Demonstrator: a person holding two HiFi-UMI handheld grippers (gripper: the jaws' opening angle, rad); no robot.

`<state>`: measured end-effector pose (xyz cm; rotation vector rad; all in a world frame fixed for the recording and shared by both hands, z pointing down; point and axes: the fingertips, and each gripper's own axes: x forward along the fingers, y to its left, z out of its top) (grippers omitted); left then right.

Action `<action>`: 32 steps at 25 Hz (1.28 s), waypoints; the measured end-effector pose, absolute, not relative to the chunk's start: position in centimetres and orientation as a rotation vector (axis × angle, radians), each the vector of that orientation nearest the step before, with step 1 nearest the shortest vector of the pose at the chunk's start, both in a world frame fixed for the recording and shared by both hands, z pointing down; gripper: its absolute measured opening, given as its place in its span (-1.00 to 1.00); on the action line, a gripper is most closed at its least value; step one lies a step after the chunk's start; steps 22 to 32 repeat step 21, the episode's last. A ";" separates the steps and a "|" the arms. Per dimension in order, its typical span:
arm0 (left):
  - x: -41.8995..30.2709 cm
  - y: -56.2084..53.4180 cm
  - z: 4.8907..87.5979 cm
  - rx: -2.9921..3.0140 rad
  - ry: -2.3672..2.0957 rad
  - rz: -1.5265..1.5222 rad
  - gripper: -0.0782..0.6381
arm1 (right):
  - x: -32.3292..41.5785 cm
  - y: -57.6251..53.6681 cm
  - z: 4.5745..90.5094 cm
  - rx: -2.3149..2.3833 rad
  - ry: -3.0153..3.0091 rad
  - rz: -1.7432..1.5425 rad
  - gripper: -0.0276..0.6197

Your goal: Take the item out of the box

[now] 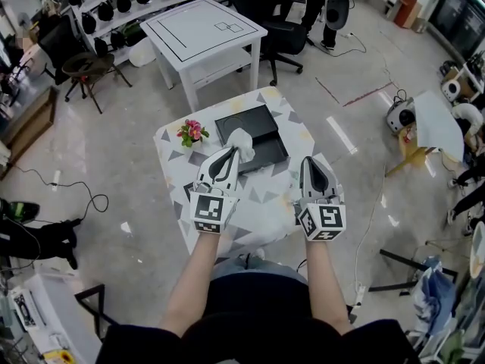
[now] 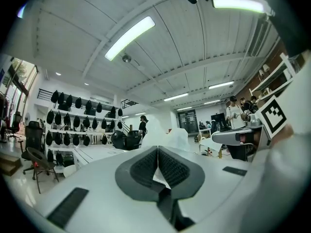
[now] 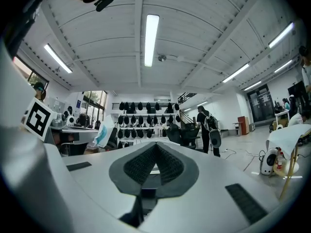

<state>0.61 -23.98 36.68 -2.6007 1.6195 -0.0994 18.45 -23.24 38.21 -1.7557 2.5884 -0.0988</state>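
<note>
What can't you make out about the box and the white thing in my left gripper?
1. What the white item is: too small in the head view; only a pale scrap past the left gripper's shut jaws in its own view.
2. The black box's inside: partly covered by the item in the head view; neither gripper view shows it.
3. Whether the item is clear of the box: the head view looks steeply down.

A small pot of pink flowers (image 1: pixel 192 133) stands at the left of a table draped in a triangle-patterned cloth (image 1: pixel 173 152). Beyond it are a white table marked with black lines (image 1: pixel 203 27) and a black office chair (image 1: pixel 276 29). Shelves lined with black rounded objects (image 1: pixel 114 2) fill the far left.
</note>
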 end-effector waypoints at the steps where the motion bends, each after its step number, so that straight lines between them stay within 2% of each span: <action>1: 0.6 -24.0 36.7 -2.603 1.620 -0.099 -0.73 | 18.4 -23.2 38.3 -1.755 2.589 -0.102 -0.91; 32: 1.1 -24.8 37.9 -2.636 1.607 -0.117 -0.73 | 18.6 -23.7 39.1 -1.776 2.579 -0.142 -0.91</action>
